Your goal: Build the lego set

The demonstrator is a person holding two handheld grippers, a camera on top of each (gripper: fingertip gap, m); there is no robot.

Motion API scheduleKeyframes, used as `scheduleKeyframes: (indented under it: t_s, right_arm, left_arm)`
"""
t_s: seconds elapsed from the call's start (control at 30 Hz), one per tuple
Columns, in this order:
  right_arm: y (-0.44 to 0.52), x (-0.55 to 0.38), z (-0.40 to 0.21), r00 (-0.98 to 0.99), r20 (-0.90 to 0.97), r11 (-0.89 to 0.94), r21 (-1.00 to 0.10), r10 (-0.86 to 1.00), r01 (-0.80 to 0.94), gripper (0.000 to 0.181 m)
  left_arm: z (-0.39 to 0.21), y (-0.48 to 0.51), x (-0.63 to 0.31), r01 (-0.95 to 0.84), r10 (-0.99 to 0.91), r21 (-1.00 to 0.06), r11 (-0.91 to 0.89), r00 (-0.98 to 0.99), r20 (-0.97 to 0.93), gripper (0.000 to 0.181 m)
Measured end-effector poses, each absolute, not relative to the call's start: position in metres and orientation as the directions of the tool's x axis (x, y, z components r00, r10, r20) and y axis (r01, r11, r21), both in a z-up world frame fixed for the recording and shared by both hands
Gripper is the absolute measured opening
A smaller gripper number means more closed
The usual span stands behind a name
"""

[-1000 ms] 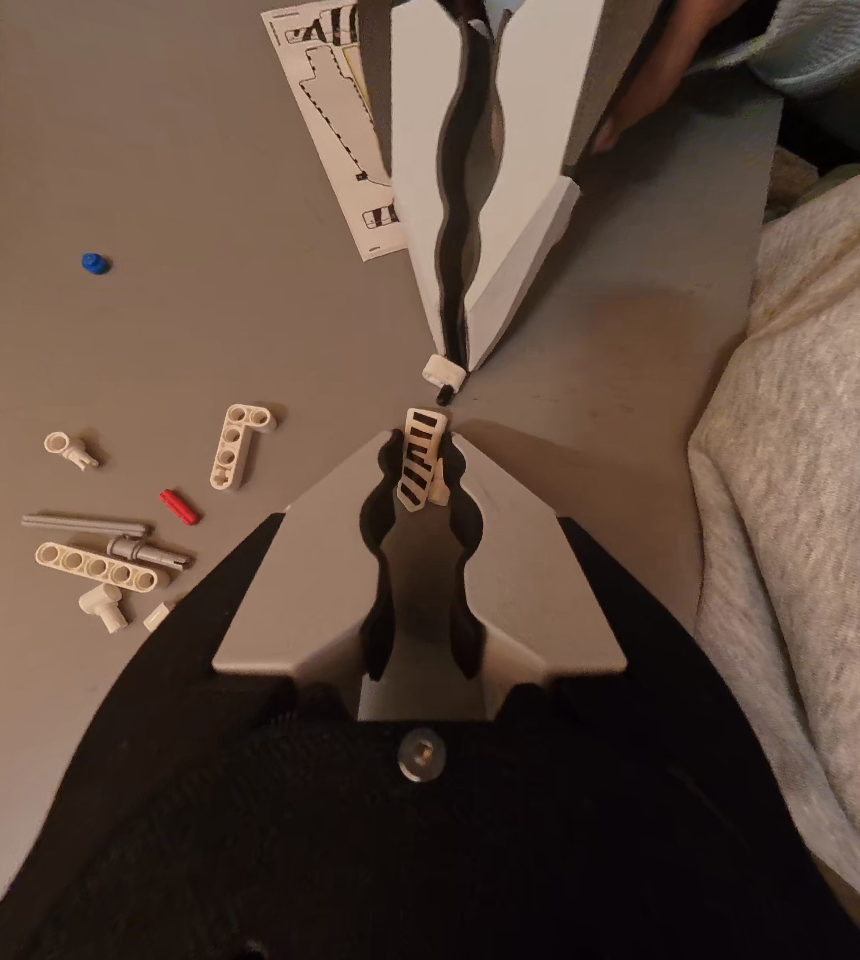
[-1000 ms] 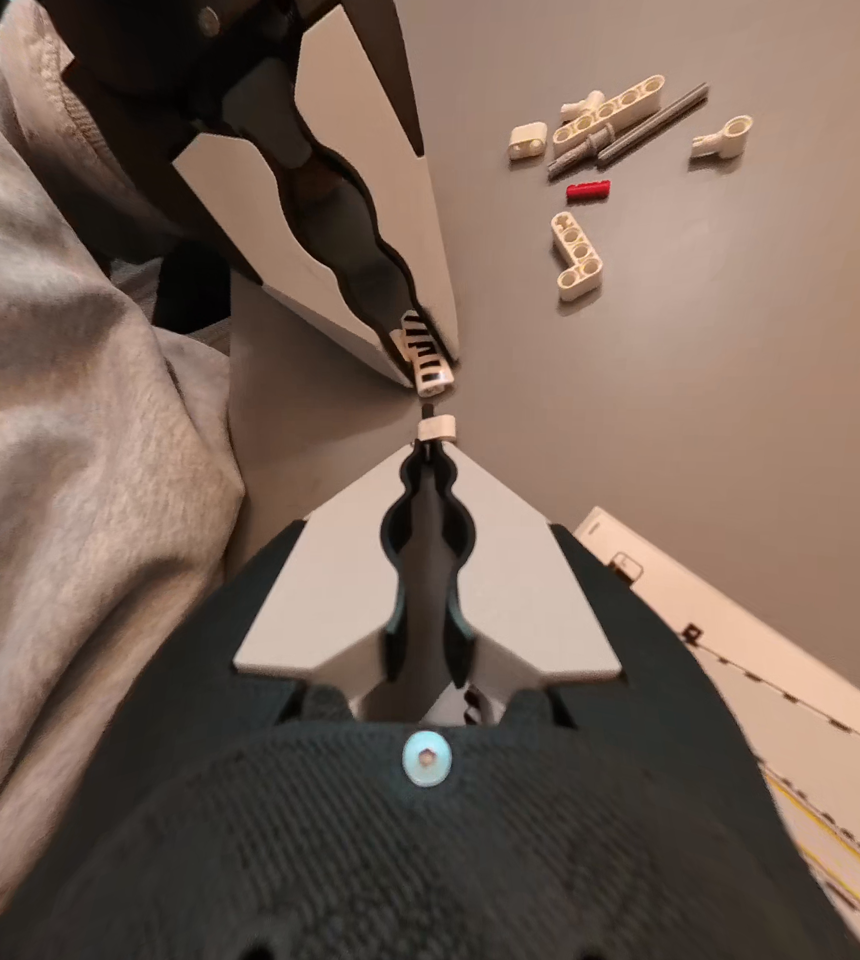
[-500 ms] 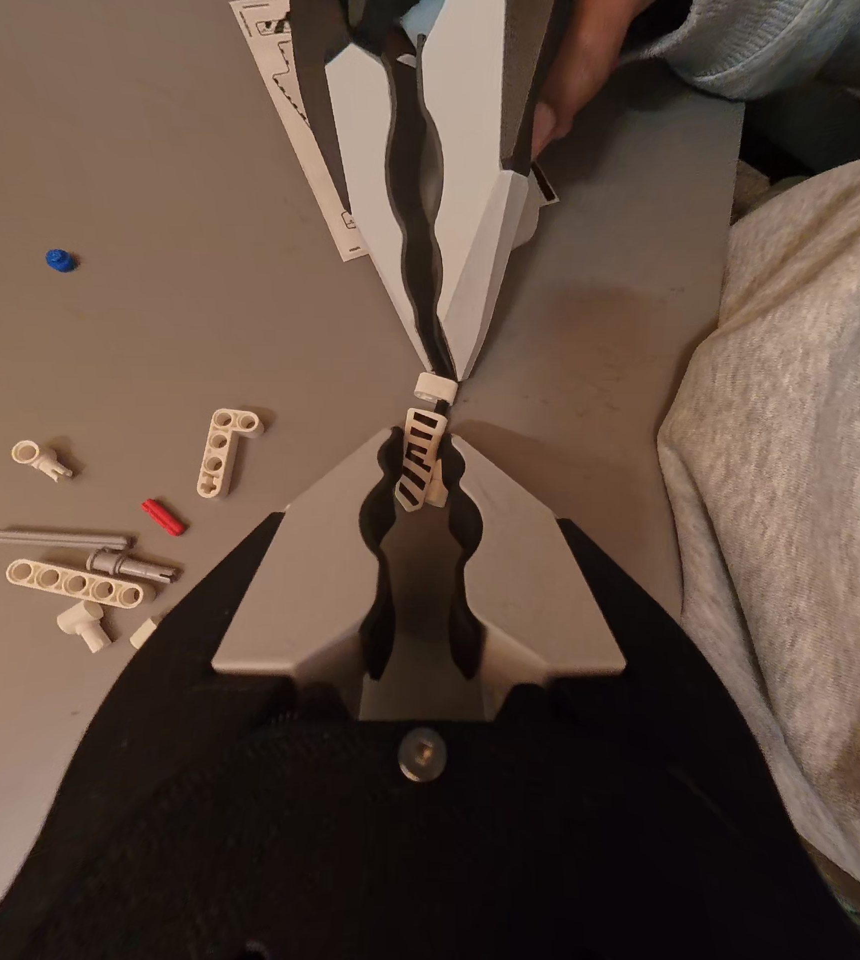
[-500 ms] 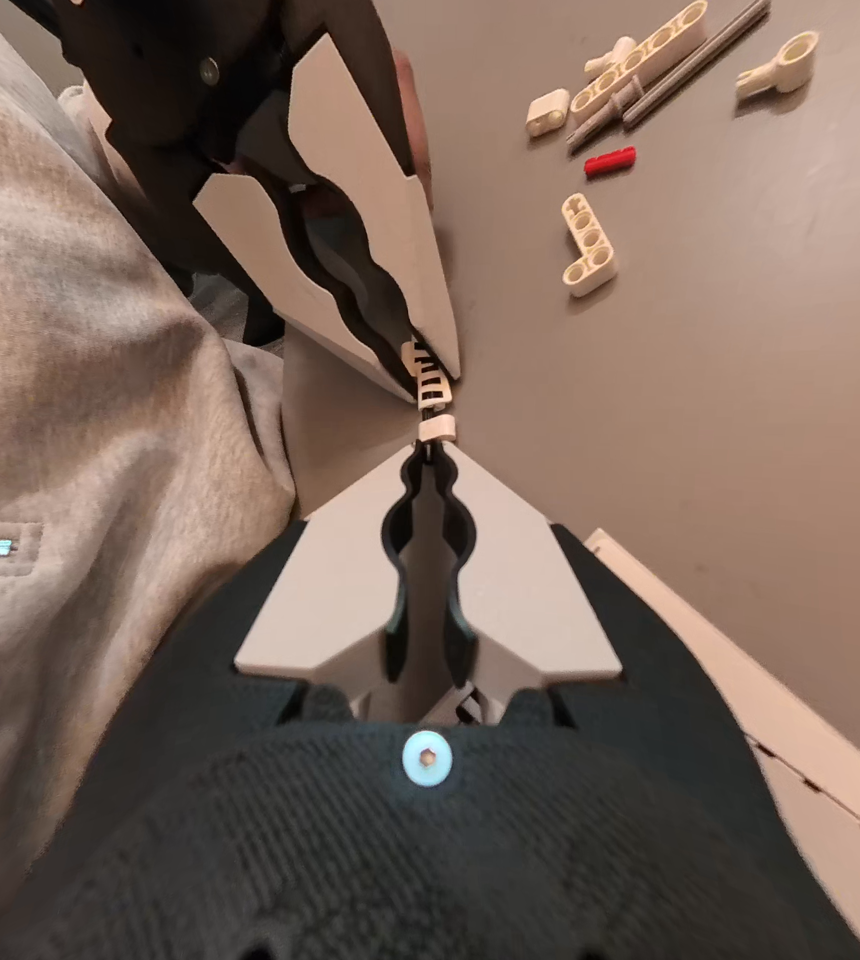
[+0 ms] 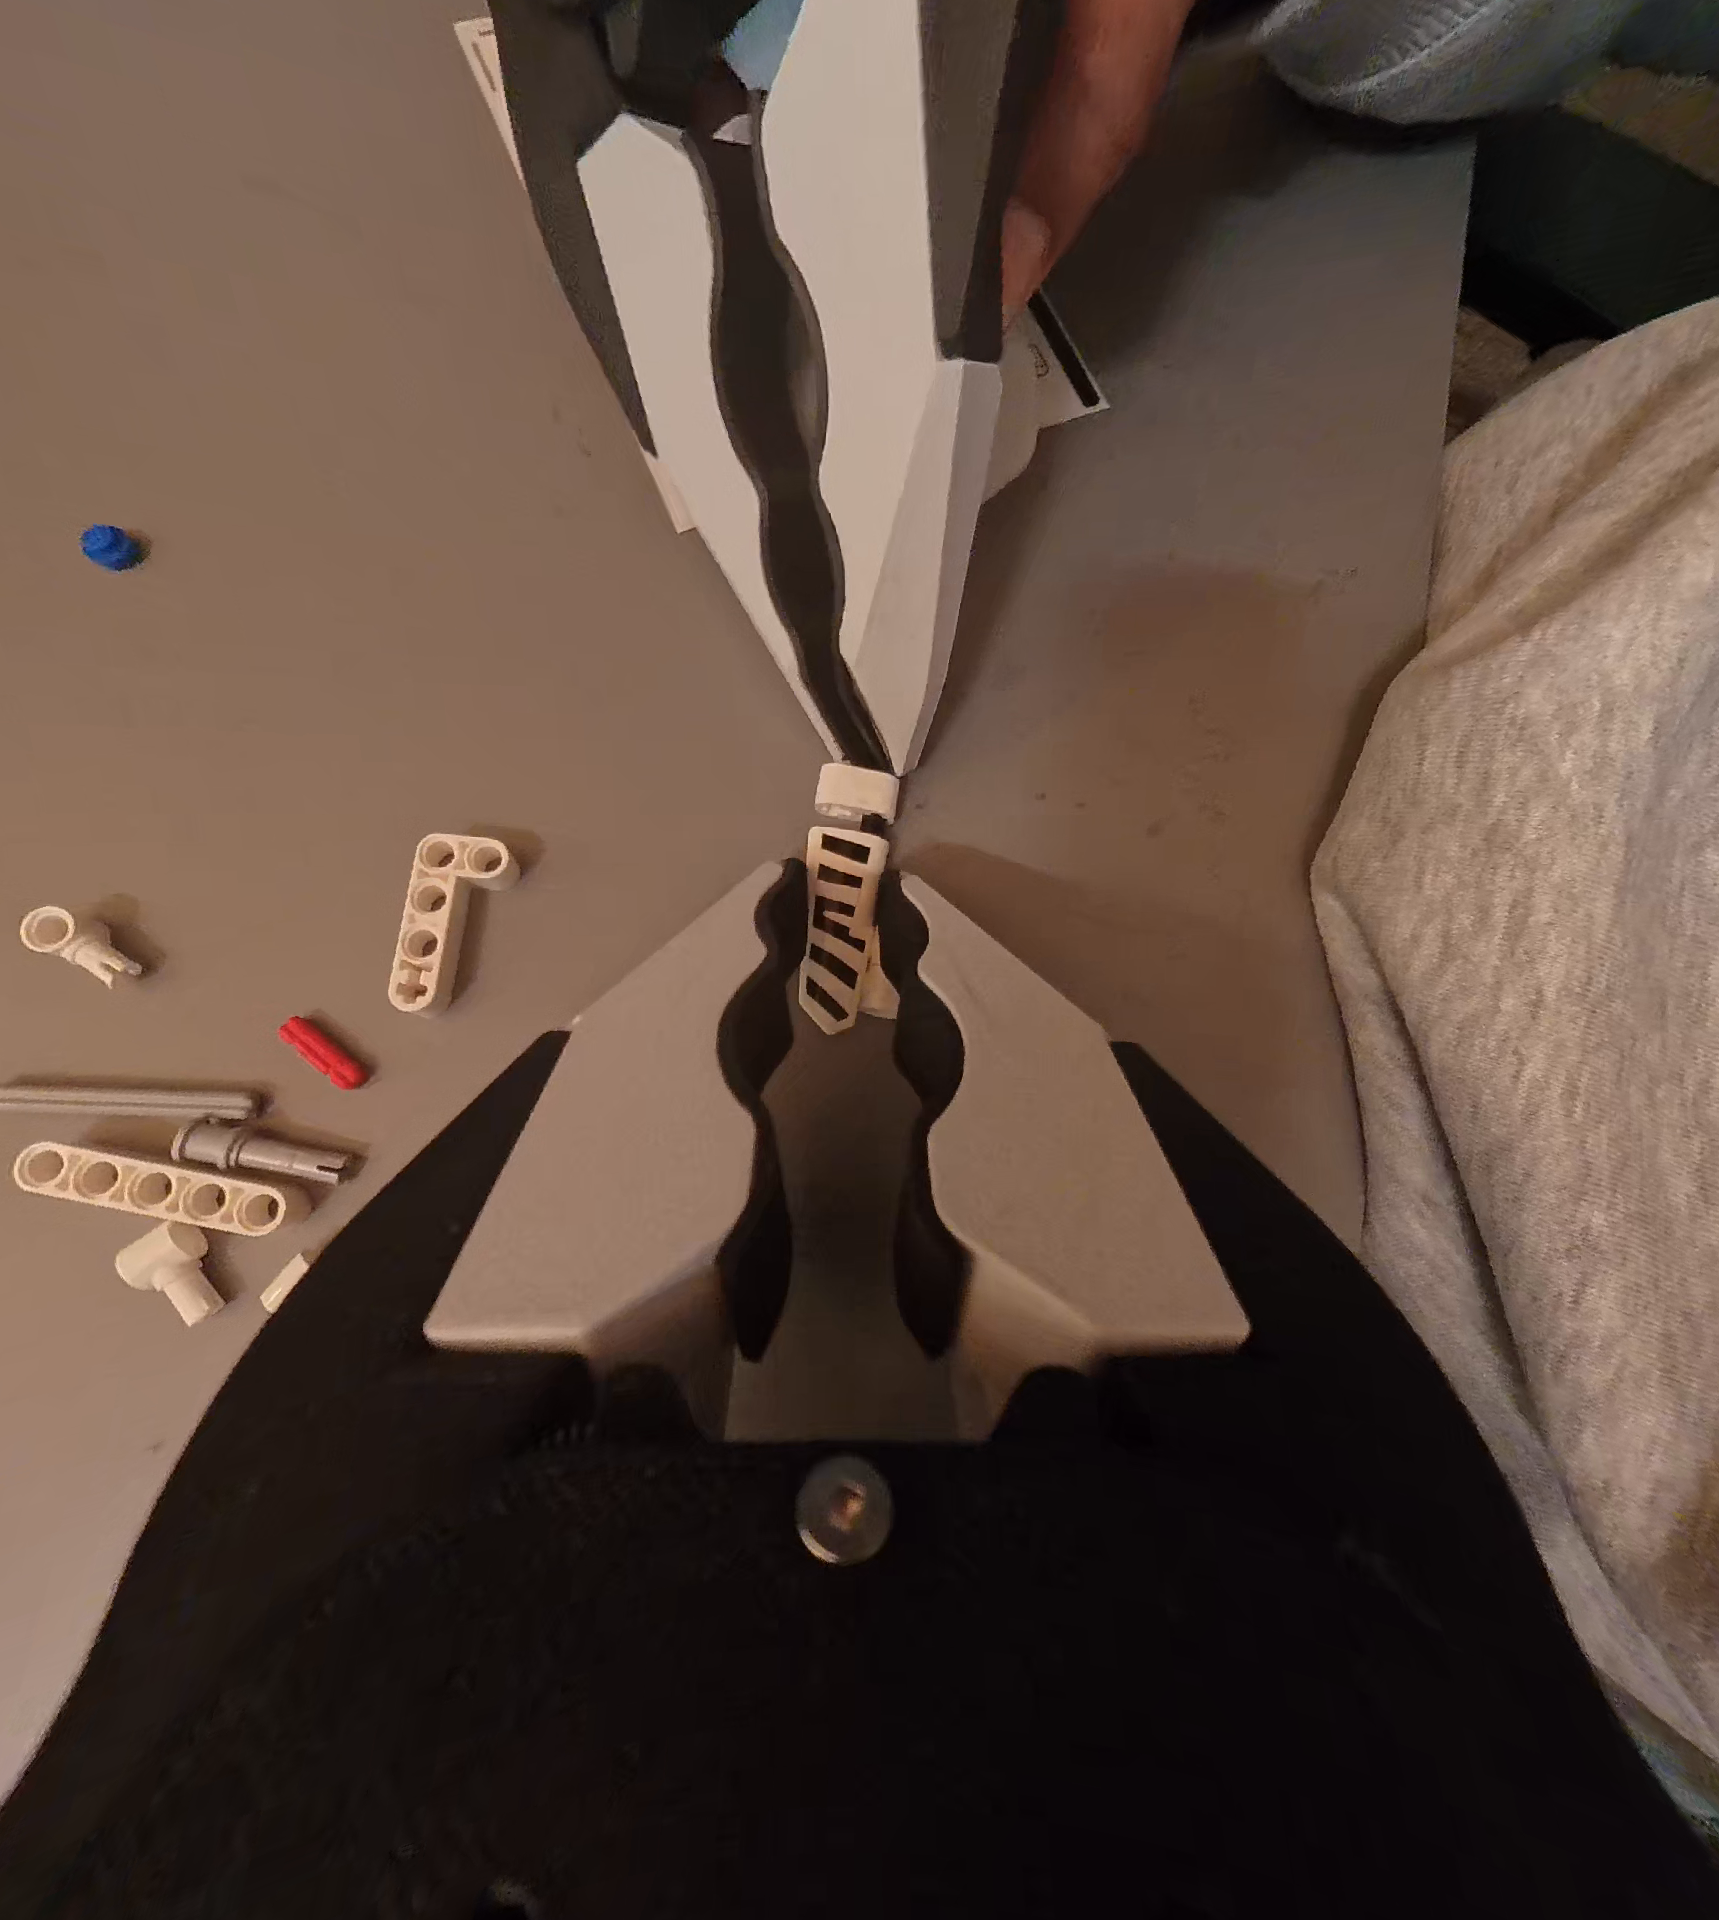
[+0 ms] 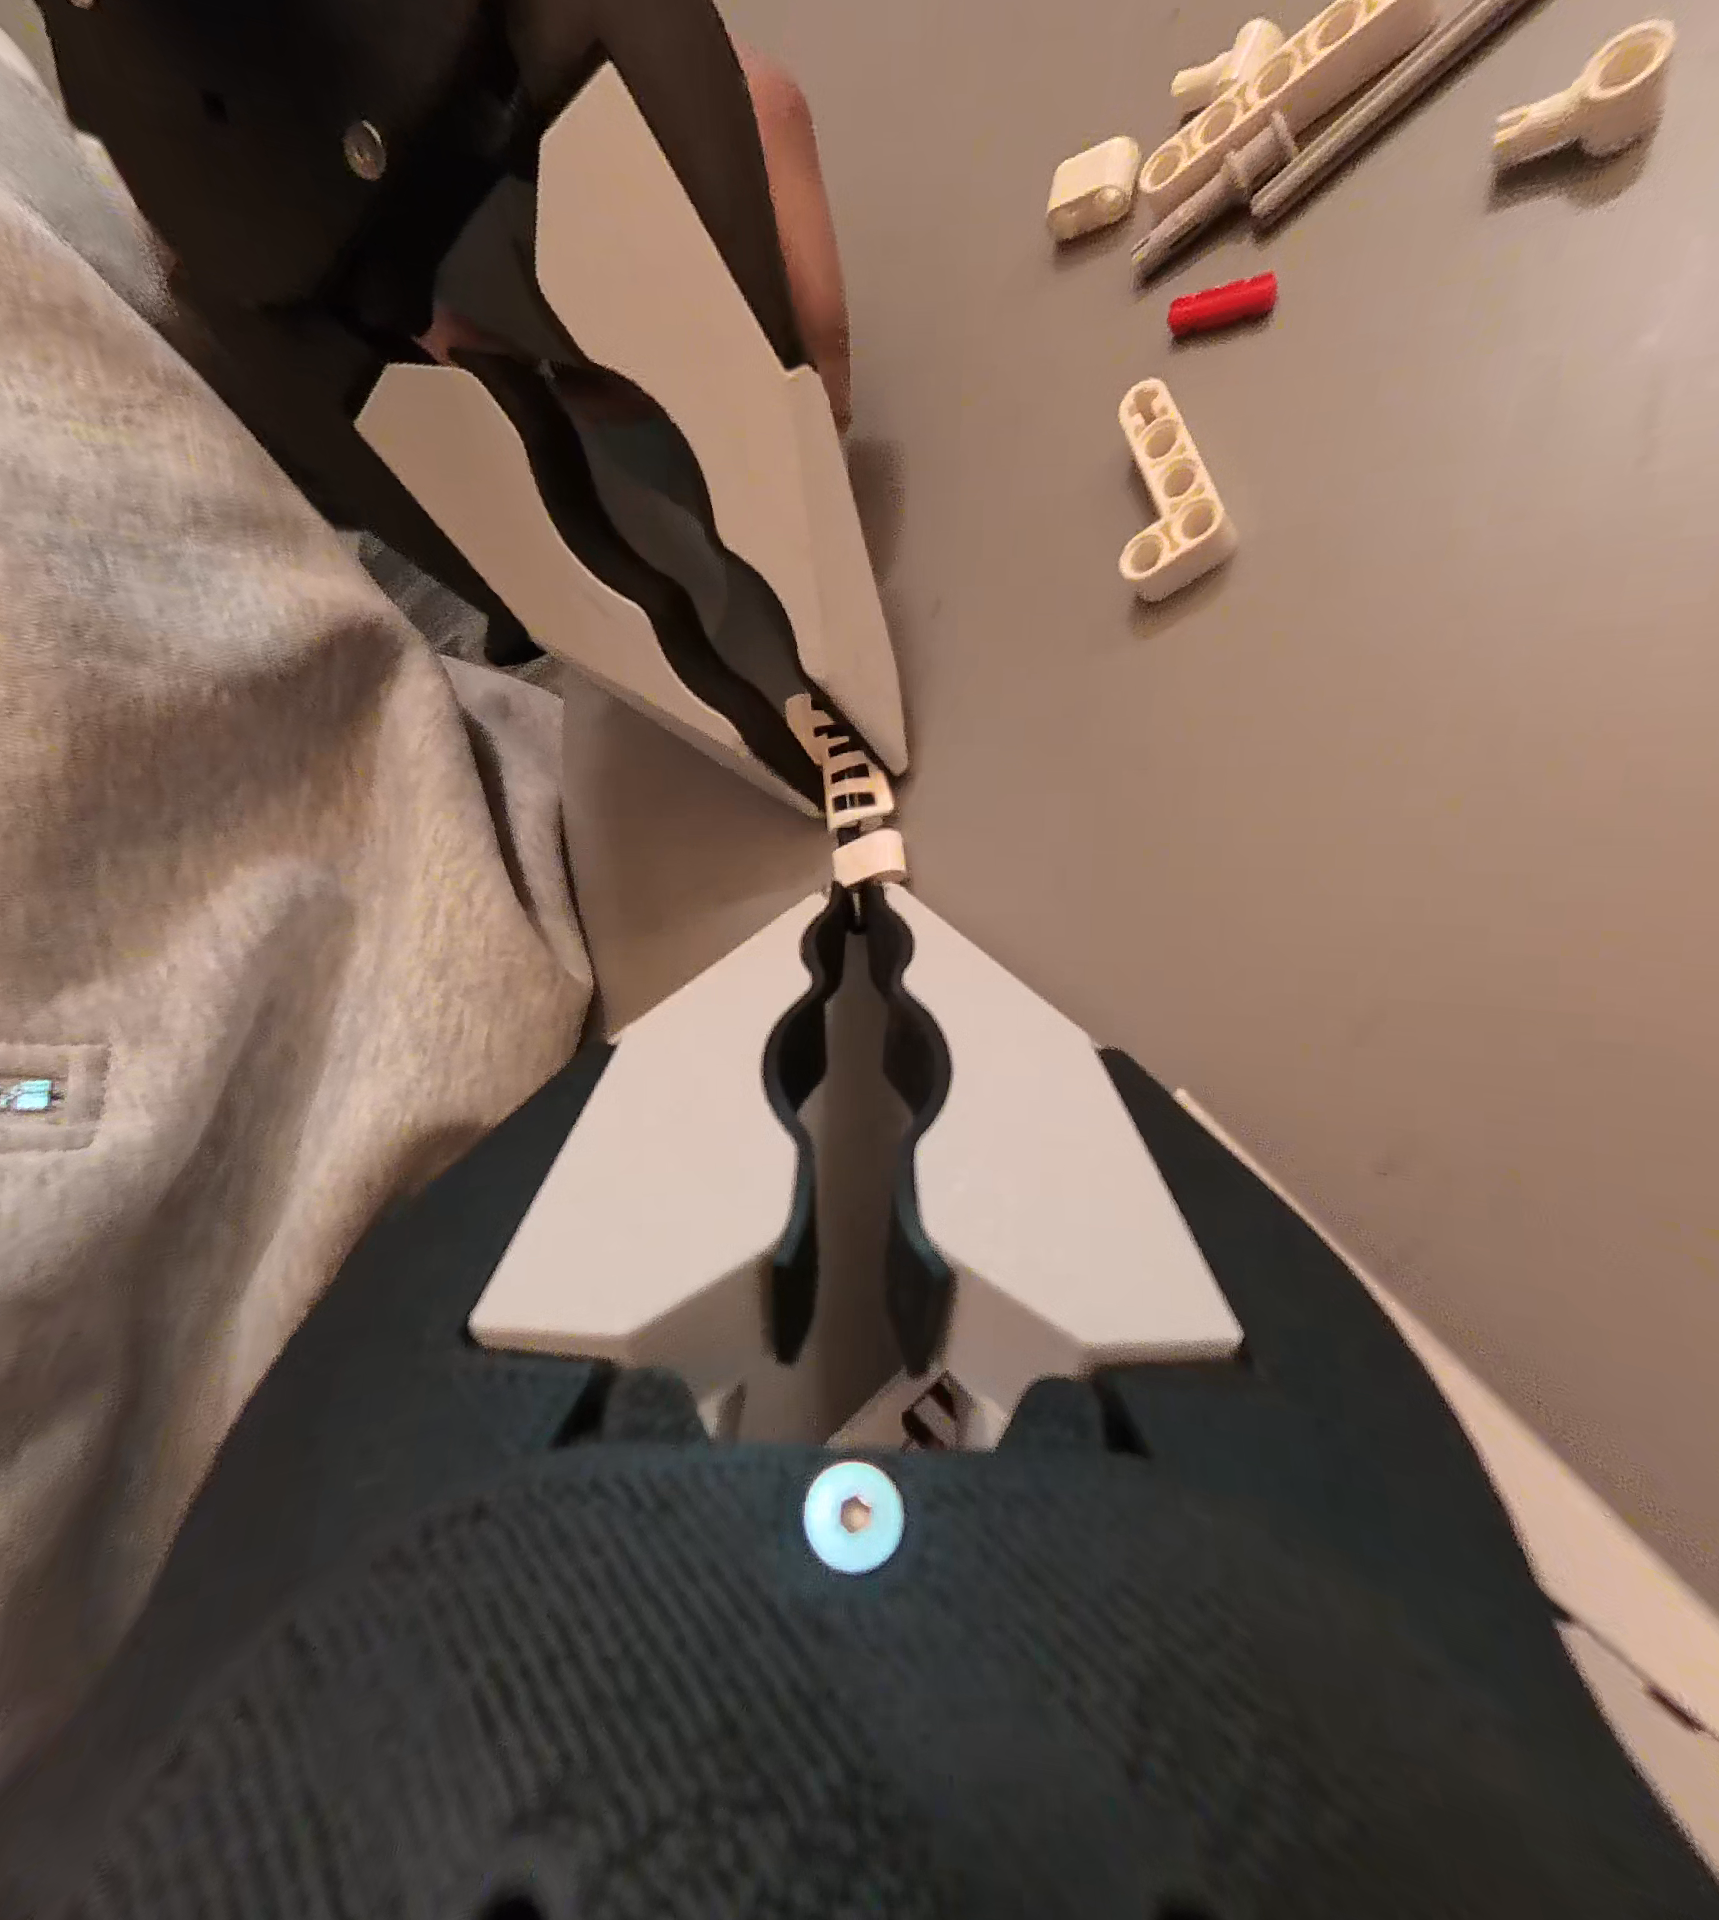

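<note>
While the left gripper (image 5: 839, 883) clamps a striped piece (image 5: 839, 940), the right gripper (image 6: 863, 891) pinches a white connector (image 6: 867, 858) (pieces touching).

Loose lego pieces (image 5: 159, 1164) left of left gripper (image 5: 839, 894), paper sheet (image 5: 1063, 364) beyond

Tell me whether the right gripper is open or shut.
Shut. The right gripper has its fingertips pinched together on a small white piece, with no gap between them.

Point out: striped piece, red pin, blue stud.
striped piece (image 5: 839, 930), left wrist view, middle of its striped face.
red pin (image 5: 320, 1051), left wrist view, mid-length.
blue stud (image 5: 107, 547), left wrist view, its top.
</note>
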State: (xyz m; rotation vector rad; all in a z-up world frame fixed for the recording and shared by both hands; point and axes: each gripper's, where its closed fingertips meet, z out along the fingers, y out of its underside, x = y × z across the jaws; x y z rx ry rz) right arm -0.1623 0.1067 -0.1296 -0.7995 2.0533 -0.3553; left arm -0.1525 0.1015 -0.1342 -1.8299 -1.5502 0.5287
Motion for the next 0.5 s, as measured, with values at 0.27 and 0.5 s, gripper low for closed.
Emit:
scheduleKeyframes:
  t_s: [0.27, 0.5]
  right_arm:
    - [0.1049, -0.1598, -0.1297, -0.416, -0.673, 0.790, -0.488, -0.612, -0.372, 0.002]
    - [0.1037, -0.1577, -0.1296, -0.425, -0.692, 0.809, -0.456, -0.584, -0.370, 0.001]
  left_arm:
    - [-0.1342, 0.1014, -0.1527, 0.694, 0.973, -0.715, -0.082, 0.212, 0.095, 0.014]
    - [-0.1341, 0.1011, -0.1527, 0.690, 0.975, -0.717, -0.101, 0.212, 0.067, 0.013]
